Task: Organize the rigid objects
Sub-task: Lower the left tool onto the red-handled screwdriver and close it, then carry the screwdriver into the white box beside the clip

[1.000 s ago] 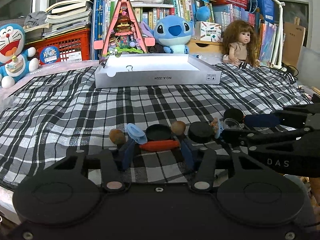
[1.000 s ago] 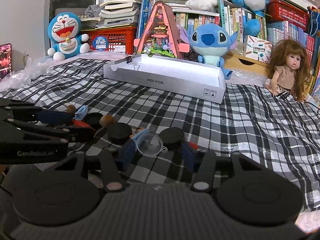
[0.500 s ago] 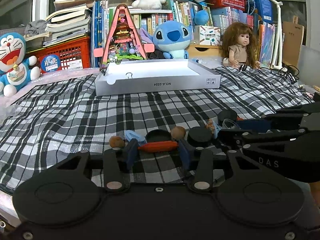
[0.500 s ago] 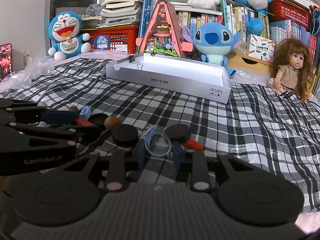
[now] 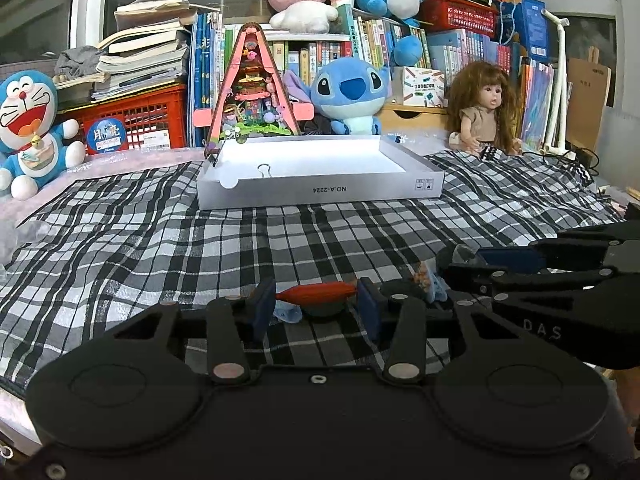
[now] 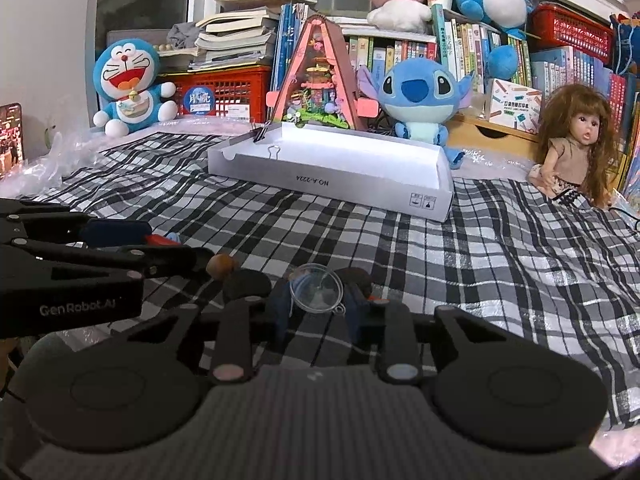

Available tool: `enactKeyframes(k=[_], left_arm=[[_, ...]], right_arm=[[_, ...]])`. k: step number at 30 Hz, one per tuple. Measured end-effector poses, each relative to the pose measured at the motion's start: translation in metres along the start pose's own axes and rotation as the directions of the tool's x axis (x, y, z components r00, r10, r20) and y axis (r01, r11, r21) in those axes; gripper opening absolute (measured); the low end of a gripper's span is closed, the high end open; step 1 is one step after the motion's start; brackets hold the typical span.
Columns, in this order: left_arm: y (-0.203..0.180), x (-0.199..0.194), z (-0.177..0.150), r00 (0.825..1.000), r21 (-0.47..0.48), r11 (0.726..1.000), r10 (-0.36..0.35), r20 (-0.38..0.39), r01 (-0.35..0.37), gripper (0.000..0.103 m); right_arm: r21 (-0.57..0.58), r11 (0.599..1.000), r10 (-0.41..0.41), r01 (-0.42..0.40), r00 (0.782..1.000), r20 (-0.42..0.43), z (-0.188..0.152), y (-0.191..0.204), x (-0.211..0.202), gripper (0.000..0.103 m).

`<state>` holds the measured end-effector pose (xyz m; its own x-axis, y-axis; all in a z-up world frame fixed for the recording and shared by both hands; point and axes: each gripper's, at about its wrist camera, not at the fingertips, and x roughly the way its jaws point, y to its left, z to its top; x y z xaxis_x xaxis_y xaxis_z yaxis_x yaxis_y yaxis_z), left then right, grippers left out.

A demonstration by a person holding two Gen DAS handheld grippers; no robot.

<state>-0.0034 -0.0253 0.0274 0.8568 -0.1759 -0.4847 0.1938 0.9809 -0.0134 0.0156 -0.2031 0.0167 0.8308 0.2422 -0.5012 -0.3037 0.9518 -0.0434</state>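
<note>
Left gripper (image 5: 316,300) low and level over the checked cloth (image 5: 160,248), aimed at the white box (image 5: 320,191); blue pads (image 5: 262,304) clamped end-to-end on the red-orange carrot-shaped piece (image 5: 316,292), held crosswise and apparently lifted clear of the cloth, though hard to confirm from this angle; dark round disc (image 5: 322,309) and pale blue piece (image 5: 287,314) just below and behind it.

Right gripper (image 6: 316,304) alongside on the right, same low forward pose, close to the left one, fingers nearly parallel; narrow gap, pads (image 6: 278,308) squeezed on the clear plastic funnel (image 6: 316,289), rim facing the camera, small loop hanging at lower right; funnel raised above the cloth.

Loose on the cloth near the tips: brown nut-like ball (image 6: 220,266) just beside a black disc (image 6: 246,285); another dark disc (image 6: 360,278) behind the funnel, partly hidden; small figure piece (image 5: 424,278) between the two grippers.

White box well ahead of both, open side up, binder clips (image 6: 274,151) on its left rim; Stitch plush (image 6: 418,100) and doll (image 6: 576,148) behind and to the right of it.
</note>
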Motion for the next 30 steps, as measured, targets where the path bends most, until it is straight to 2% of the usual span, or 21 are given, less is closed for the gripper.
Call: enactKeyframes(k=[30], left_arm=[[0.005, 0.011, 0.024, 1.000, -0.004, 1.000, -0.006, 0.008, 0.006, 0.042]], right_arm=[[0.004, 1.000, -0.018, 0.017, 1.000, 0.019, 0.018, -0.010, 0.006, 0.034]])
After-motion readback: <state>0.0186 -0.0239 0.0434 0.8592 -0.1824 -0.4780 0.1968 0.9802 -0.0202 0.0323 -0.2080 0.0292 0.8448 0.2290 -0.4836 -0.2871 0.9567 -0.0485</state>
